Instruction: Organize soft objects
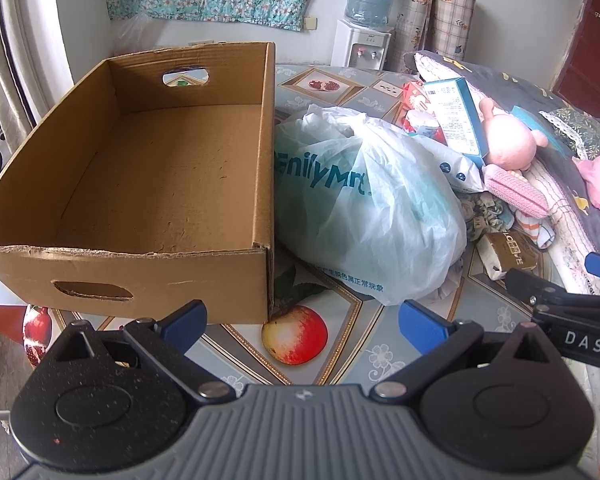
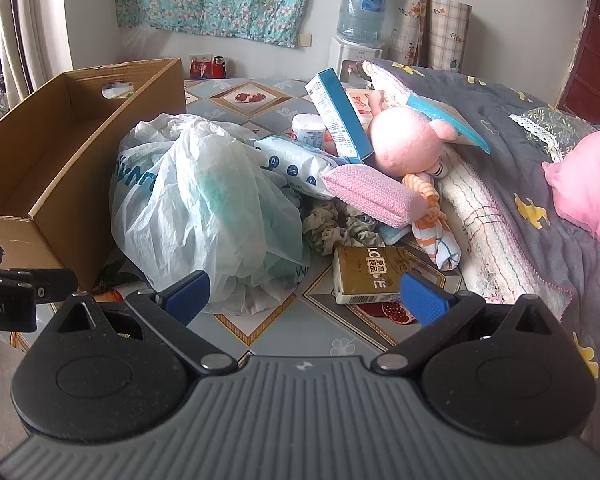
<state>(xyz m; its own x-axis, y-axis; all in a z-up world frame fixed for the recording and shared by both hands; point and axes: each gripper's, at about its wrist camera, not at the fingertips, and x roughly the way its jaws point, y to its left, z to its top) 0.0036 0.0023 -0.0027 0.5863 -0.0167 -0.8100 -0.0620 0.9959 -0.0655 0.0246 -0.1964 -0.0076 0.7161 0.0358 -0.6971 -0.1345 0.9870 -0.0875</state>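
An open brown cardboard box (image 1: 156,184) stands on the table's left; its inside is bare. It also shows in the right wrist view (image 2: 60,152). Beside it lies a white plastic shopping bag (image 1: 368,208) (image 2: 204,208). Right of the bag is a heap: a pink plush toy (image 2: 408,140) (image 1: 508,140), a pink knitted pad (image 2: 376,196), a patterned scrunchie (image 2: 336,228), a tissue pack (image 2: 296,164). My left gripper (image 1: 304,320) is open and empty in front of the box corner. My right gripper (image 2: 304,292) is open and empty, near the bag.
A gold packet (image 2: 368,276), a blue-and-white carton (image 2: 336,116) and a small white tub (image 2: 310,130) lie in the heap. A grey quilt (image 2: 520,168) and a pink pillow (image 2: 592,184) fill the right. A water dispenser (image 2: 360,32) stands behind.
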